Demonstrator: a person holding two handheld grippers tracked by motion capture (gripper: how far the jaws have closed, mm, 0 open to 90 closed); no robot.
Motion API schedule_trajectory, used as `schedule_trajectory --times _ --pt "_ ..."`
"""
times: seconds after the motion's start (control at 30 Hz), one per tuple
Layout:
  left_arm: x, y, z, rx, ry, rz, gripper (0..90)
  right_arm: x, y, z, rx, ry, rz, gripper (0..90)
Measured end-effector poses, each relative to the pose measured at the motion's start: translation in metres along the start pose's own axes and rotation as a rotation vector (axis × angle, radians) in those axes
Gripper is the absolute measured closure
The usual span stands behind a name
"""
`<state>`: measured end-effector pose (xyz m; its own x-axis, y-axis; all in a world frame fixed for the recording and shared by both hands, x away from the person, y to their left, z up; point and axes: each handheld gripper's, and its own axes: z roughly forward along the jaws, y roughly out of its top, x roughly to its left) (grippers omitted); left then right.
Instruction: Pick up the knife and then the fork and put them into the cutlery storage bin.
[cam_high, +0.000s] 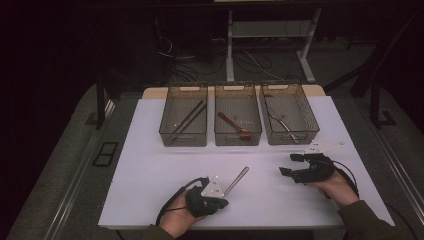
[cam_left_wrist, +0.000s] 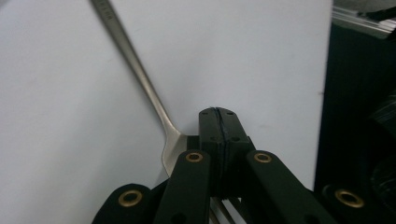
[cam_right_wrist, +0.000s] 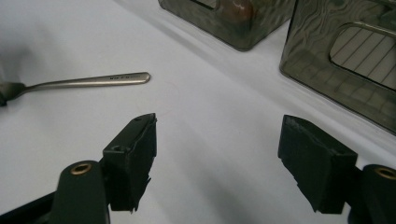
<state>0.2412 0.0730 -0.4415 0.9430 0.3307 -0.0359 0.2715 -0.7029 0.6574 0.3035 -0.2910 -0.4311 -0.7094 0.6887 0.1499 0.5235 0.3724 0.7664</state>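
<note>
A metal fork (cam_high: 237, 179) lies slantwise on the white mat (cam_high: 150, 175), its handle pointing up and to the right. My left gripper (cam_high: 221, 201) sits at its head end. In the left gripper view the two jaws (cam_left_wrist: 218, 116) are pressed together with nothing between the pads, and the fork (cam_left_wrist: 140, 70) passes beside and beneath them, its tines showing under the linkage. I cannot tell if the jaws touch it. My right gripper (cam_high: 289, 164) rests at the right of the mat, open and empty (cam_right_wrist: 219, 126). The fork's handle (cam_right_wrist: 93, 81) lies ahead to its left.
Three smoky plastic bins stand in a row at the mat's far edge. The left bin (cam_high: 170, 136) holds dark chopsticks (cam_high: 189, 119), the middle bin (cam_high: 238, 141) a wooden spoon (cam_high: 235, 125), the right bin (cam_high: 312, 129) metal cutlery (cam_high: 285, 125). Two bins (cam_right_wrist: 345, 60) stand just ahead of the right gripper.
</note>
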Motion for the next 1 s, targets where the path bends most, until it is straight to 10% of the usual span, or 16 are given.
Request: schedule_trajectory --times 0.3,0.67,1.0 --pt "0.029 -0.015 -0.016 0.013 0.124 -0.080 89.0 0.000 0.000 0.000 0.000 -0.002 0.004 27.1" --pt "0.033 -0.001 -0.014 -0.110 0.061 -0.167 79.3 -0.001 0.000 0.000 0.002 -0.006 0.002 27.1" --pt "0.033 0.008 0.009 -0.079 0.070 -0.190 74.1 -0.001 0.000 0.000 0.004 -0.006 0.002 27.1"
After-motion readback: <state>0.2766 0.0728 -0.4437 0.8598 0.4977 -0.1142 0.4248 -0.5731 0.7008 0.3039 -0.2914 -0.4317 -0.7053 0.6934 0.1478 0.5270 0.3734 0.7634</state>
